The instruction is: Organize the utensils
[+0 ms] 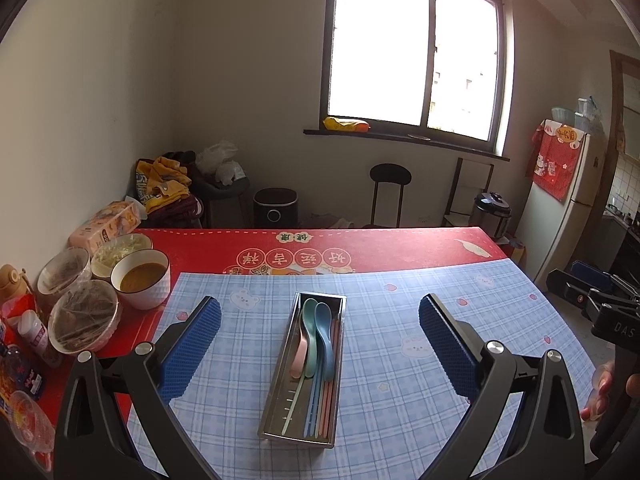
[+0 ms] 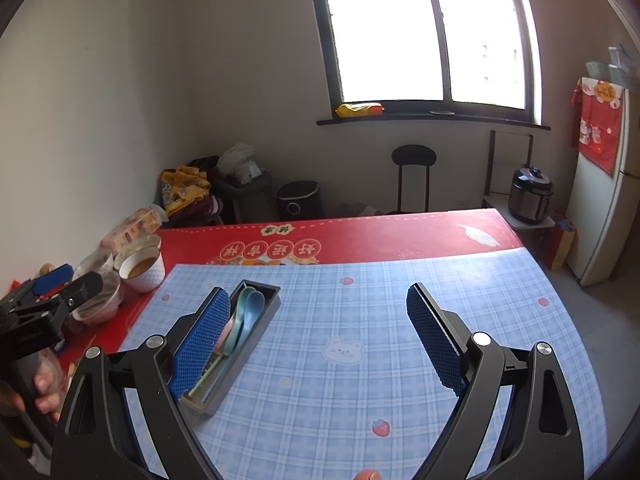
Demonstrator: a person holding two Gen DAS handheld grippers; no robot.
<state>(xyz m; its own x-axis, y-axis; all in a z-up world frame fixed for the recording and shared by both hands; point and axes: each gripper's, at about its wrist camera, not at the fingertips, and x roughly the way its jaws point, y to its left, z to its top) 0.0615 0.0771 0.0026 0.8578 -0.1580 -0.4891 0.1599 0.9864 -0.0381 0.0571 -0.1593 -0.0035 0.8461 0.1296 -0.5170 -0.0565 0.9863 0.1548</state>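
A narrow metal utensil tray [image 1: 276,396] lies lengthwise on the blue checked mat [image 1: 400,380]. Inside it lie a green spoon [image 1: 309,332], a blue spoon [image 1: 325,336], a pink spoon [image 1: 299,358] and pastel chopsticks [image 1: 320,404]. My left gripper [image 1: 320,312] hangs open above the tray, its blue pads on either side, holding nothing. In the right wrist view the tray [image 2: 240,364] sits at the left, partly behind a finger. My right gripper [image 2: 318,300] is open over the bare mat [image 2: 360,380], to the right of the tray. The spoons [image 2: 248,316] show there too.
Bowls stand at the table's left edge: one with brown soup [image 1: 141,278], two film-covered [image 1: 85,316], plus bottles [image 1: 34,334] and a tissue pack [image 1: 106,226]. A red tablecloth [image 1: 400,246] lies under the mat. A chair [image 1: 388,192], cooker [image 1: 491,210] and fridge [image 1: 568,200] stand beyond.
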